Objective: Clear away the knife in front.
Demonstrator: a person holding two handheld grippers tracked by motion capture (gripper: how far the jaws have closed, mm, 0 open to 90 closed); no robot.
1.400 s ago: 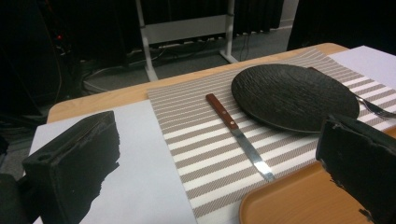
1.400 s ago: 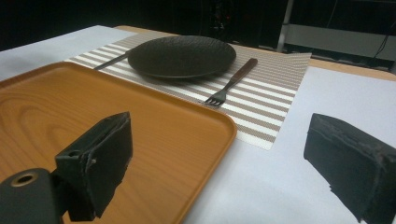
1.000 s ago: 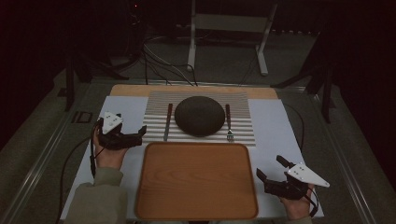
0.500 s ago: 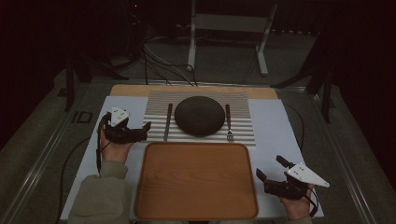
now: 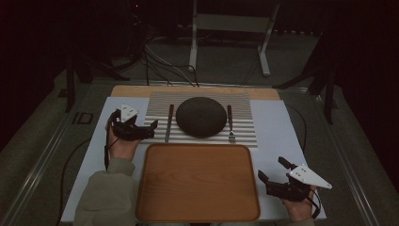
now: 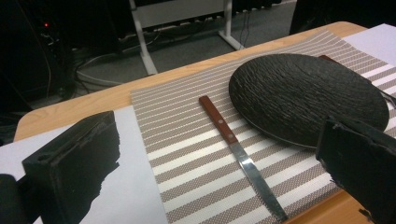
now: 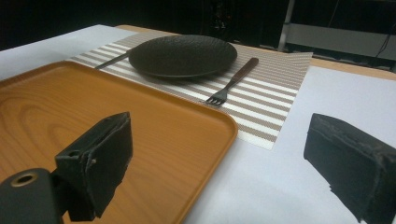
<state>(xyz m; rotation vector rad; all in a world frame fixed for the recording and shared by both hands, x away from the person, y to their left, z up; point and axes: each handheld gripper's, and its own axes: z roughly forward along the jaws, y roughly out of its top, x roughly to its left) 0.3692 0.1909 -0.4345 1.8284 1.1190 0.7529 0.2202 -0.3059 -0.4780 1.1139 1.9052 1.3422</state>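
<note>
A dark round plate (image 5: 201, 116) rests on a striped placemat (image 5: 244, 106). A knife (image 5: 167, 123) with a brown handle lies to the plate's left, and a fork (image 5: 230, 123) to its right. In front of the mat lies a bare wooden tray (image 5: 197, 181). My left gripper (image 5: 151, 130) is open, low at the mat's left edge, its jaws pointing at the knife. In the left gripper view the knife (image 6: 233, 140) lies between the spread jaws, beside the plate (image 6: 308, 93). My right gripper (image 5: 271, 168) is open by the tray's right edge, holding nothing. The right gripper view shows the tray (image 7: 70, 102), fork (image 7: 233, 81) and plate (image 7: 182, 53).
A white sheet (image 5: 277, 127) covers the table on both sides of the mat. A strip of wooden tabletop (image 5: 136, 90) shows along the far edge. Beyond it stand a metal frame (image 5: 226, 28) and loose cables (image 5: 164, 61) on the floor.
My left gripper has moved forward and to the right, up to the placemat's edge near the knife. The right gripper has stayed where it was.
</note>
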